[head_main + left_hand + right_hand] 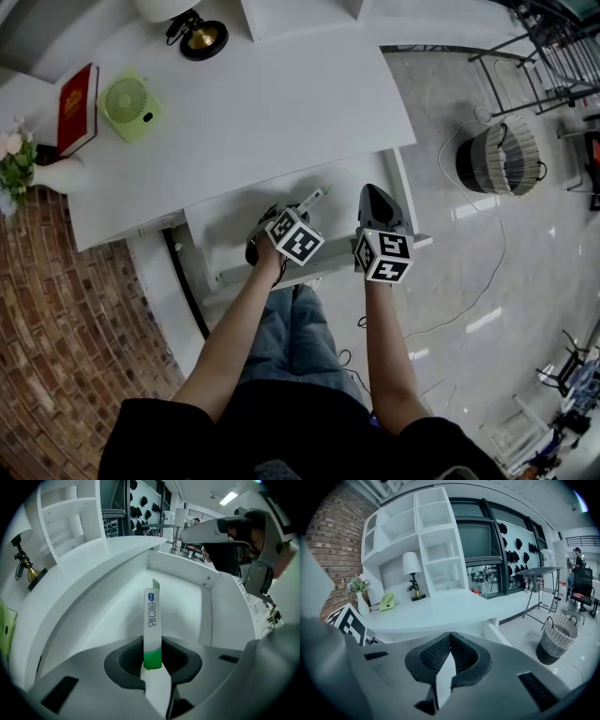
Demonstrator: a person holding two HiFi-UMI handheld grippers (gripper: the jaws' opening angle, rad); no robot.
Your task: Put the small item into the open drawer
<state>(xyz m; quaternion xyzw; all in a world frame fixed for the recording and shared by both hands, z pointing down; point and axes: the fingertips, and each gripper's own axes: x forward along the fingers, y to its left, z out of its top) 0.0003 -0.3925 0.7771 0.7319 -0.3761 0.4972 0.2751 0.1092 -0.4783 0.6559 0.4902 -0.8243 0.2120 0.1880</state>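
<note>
Left gripper (153, 663) pinches the small item (152, 620), poised inside the open drawer (180, 571); lower it near the drawer floor before releasing. Right gripper (449, 652), pressed together, empty, hovers beside the drawer

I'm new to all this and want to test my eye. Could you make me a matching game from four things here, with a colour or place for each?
Things:
1. stick
2. fan
3. book
4. basket

Descriptions:
a. on the floor
b. red, on the desk
c. held in the left gripper
d. light green, on the desk

Pairs: 1-c, 2-d, 3-b, 4-a
</note>
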